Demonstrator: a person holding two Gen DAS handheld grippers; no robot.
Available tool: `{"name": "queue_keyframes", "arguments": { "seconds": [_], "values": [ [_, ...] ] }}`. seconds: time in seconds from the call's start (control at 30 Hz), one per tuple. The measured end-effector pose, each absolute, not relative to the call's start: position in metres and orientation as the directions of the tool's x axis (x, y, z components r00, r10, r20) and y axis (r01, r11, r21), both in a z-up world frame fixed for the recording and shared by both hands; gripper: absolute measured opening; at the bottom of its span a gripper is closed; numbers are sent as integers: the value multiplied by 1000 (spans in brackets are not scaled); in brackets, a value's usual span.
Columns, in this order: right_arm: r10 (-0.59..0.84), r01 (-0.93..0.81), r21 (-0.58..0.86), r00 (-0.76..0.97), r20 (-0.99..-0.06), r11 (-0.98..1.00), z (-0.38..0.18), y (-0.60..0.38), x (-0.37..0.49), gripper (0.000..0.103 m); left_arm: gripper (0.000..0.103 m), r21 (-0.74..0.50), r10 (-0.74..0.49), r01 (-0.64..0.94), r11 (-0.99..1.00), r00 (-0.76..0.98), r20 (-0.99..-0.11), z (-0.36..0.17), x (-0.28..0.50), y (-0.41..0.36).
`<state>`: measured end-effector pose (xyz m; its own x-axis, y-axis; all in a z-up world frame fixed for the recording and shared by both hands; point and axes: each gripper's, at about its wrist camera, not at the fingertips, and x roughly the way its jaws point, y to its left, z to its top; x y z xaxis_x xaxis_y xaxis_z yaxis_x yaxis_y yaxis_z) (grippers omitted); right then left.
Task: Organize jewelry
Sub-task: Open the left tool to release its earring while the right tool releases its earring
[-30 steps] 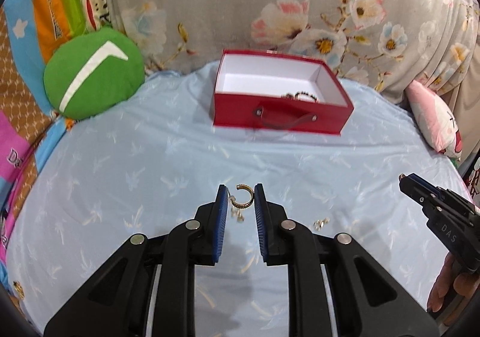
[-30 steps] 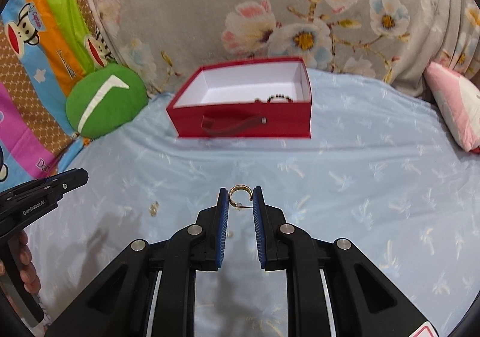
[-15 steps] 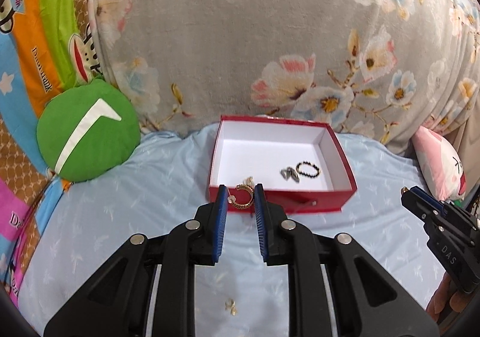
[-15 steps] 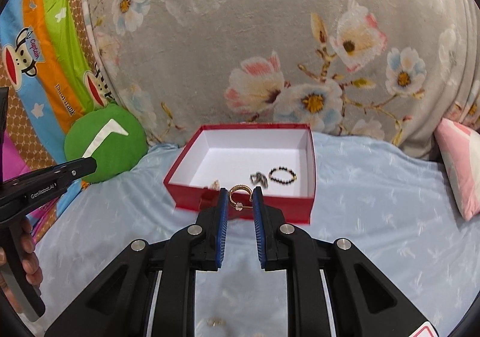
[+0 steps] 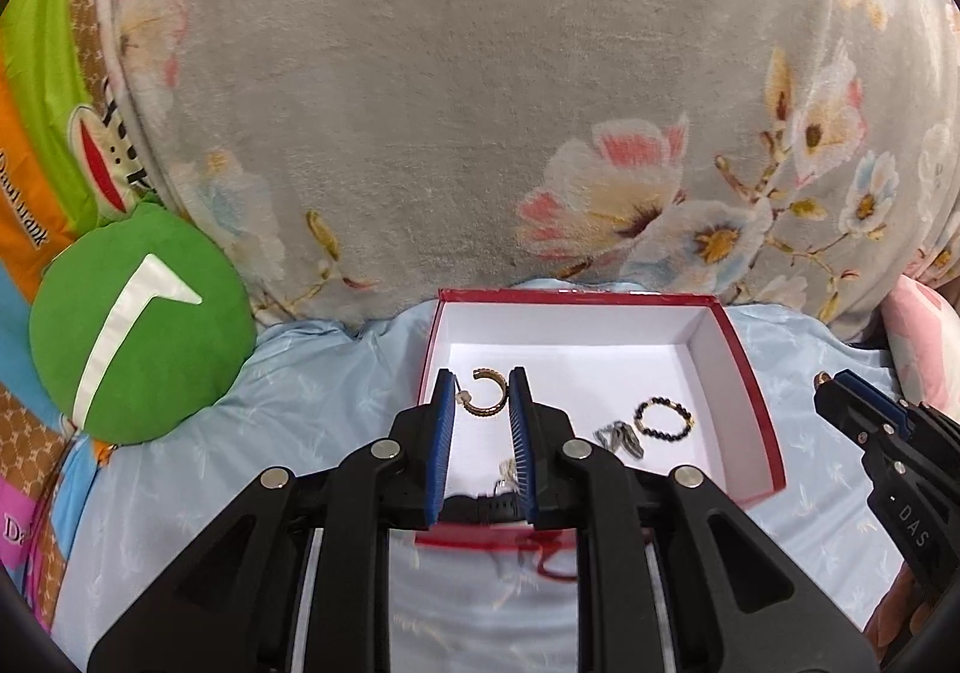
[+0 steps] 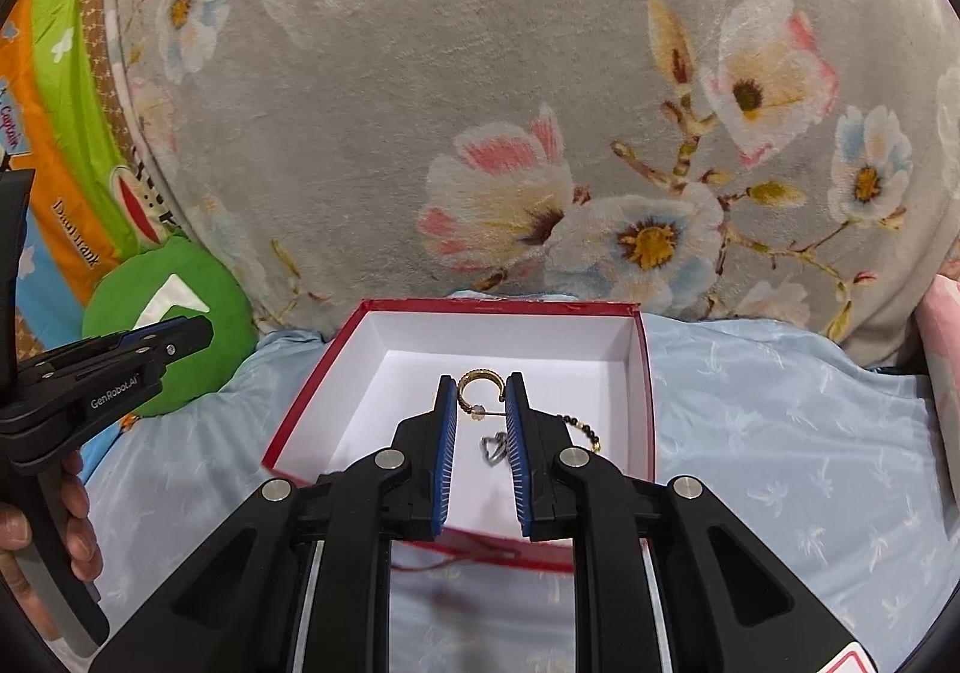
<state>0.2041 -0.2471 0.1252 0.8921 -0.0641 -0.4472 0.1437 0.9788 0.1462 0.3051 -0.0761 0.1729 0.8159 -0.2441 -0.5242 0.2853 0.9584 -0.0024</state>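
Note:
A red box (image 5: 753,373) with a white inside stands on the blue bedsheet; it also shows in the right wrist view (image 6: 647,373). My left gripper (image 5: 483,394) is shut on a gold hoop earring (image 5: 487,403) and holds it over the box. My right gripper (image 6: 480,397) is shut on a second gold hoop earring (image 6: 477,382), also over the box. Inside the box lie a black bead ring (image 5: 663,420), a silver piece (image 5: 621,438) and a small pale piece (image 5: 507,472).
A grey floral blanket (image 5: 480,103) rises right behind the box. A green round cushion (image 5: 138,337) sits to the left, a pink pillow (image 5: 918,325) to the right. The box's red handle (image 5: 540,547) hangs at its front wall.
Both grippers lifted their earrings off the sheet and moved forward, from in front of the box to over its inside.

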Motion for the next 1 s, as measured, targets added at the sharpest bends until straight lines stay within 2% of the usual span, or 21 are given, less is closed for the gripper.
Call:
{"name": "queue_keyframes", "arguments": {
  "seconds": [0.4,1.0],
  "values": [
    [-77,168,148,873,-482,975,105,-277,281,15,18,36,-208,277,960,797,-567,144,384,-118],
    [-84,193,138,823,-562,971,62,-294,353,16,18,76,-169,271,960,771,-615,102,443,-152]
  ]
}}
